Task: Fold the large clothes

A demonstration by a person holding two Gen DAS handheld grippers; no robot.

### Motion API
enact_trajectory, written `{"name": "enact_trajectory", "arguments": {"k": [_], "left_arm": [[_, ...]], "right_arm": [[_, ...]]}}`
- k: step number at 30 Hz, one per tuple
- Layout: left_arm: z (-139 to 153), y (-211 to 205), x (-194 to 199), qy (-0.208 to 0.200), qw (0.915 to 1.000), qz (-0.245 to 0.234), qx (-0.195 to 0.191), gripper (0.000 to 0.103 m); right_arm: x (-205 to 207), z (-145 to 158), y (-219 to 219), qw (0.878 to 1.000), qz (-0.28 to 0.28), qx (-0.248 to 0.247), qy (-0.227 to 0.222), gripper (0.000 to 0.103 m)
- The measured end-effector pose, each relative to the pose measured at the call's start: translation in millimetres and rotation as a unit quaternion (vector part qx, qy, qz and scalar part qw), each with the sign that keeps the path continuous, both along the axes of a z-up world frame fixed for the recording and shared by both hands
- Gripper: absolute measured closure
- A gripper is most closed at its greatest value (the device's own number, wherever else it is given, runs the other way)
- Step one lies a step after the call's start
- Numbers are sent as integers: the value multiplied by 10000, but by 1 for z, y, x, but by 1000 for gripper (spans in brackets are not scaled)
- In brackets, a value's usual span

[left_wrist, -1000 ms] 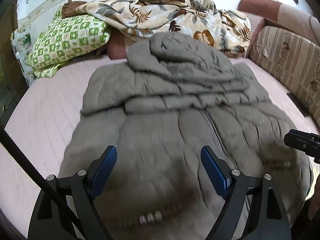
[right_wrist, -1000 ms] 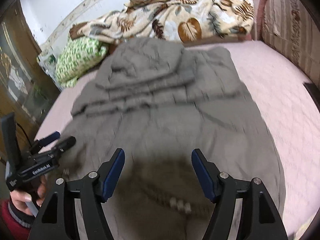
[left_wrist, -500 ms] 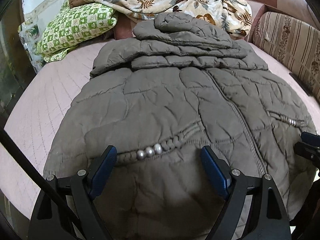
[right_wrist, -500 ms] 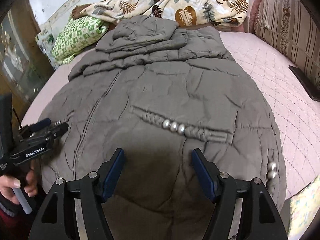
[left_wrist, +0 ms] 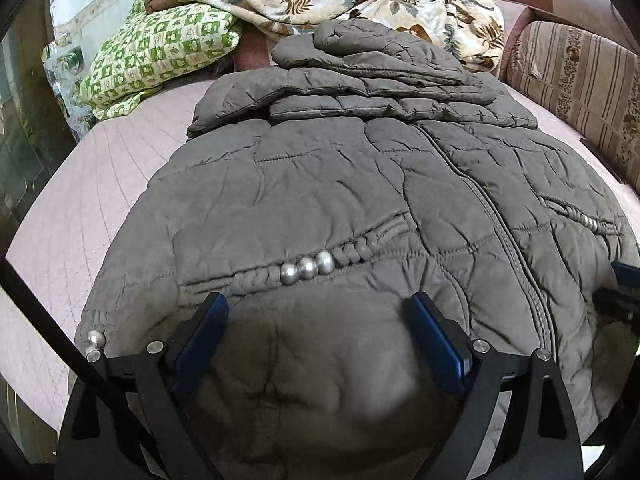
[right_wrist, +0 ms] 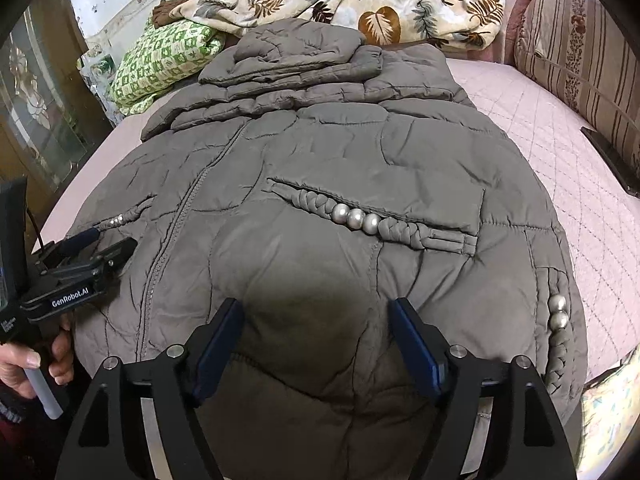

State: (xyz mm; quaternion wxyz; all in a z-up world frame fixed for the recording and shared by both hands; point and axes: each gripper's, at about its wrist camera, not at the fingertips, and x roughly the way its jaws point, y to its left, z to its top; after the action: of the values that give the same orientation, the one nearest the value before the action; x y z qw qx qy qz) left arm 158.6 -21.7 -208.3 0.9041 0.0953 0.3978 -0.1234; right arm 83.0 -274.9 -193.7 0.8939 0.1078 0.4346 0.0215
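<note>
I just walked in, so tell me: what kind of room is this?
Most likely a lived-in home bedroom: a grey quilted jacket lies on a pink quilted mattress, with a green-checked pillow and a leaf-print blanket behind.

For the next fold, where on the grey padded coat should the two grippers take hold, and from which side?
Probably the near hem of the coat, one bottom corner each, coming in from the near bed edge. Sleeves and hood already lie folded at the far end, so the hem is the free edge. The left gripper and right gripper are opening above it, pads clear of the fabric.
</note>
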Motion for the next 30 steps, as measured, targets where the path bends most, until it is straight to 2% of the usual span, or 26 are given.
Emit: {"name": "enact_trajectory", "arguments": {"k": [4, 7, 10, 13, 17, 20, 22, 25, 30], "left_arm": [[5, 13, -16, -148, 9997, -60, -174, 12], [8, 28, -34, -389, 9986, 75, -354, 12], [25, 47, -42, -471, 9966, 107, -661, 12], [35, 81, -46, -580, 9935, 503, -838, 12], [40, 147, -45, -226, 9769, 1523, -1485, 12], [30, 183, -39, 208, 9566, 1989, -2118, 14], [19, 193, -35, 442, 9481, 2116, -2332, 18], [6, 196, -33, 594, 9435, 2155, -2447, 22], [6, 195, -34, 576, 9423, 2106, -2539, 22]], "right_arm": [[-10, 3, -2, 9998, 61, 156, -102, 23], [-32, 16, -14, 9982, 32, 439, -409, 23], [-57, 28, -37, 9948, -278, 683, -697, 23], [-88, 31, -74, 9871, -977, 880, -915, 23], [-104, 18, -123, 9685, -1778, 1458, -951, 23], [-105, 2, -145, 9548, -2117, 1917, -826, 23], [-102, -7, -153, 9472, -2174, 2234, -758, 23], [-94, -16, -158, 9390, -2209, 2543, -692, 28], [-85, -32, -162, 9288, -2191, 2947, -498, 28]]}}
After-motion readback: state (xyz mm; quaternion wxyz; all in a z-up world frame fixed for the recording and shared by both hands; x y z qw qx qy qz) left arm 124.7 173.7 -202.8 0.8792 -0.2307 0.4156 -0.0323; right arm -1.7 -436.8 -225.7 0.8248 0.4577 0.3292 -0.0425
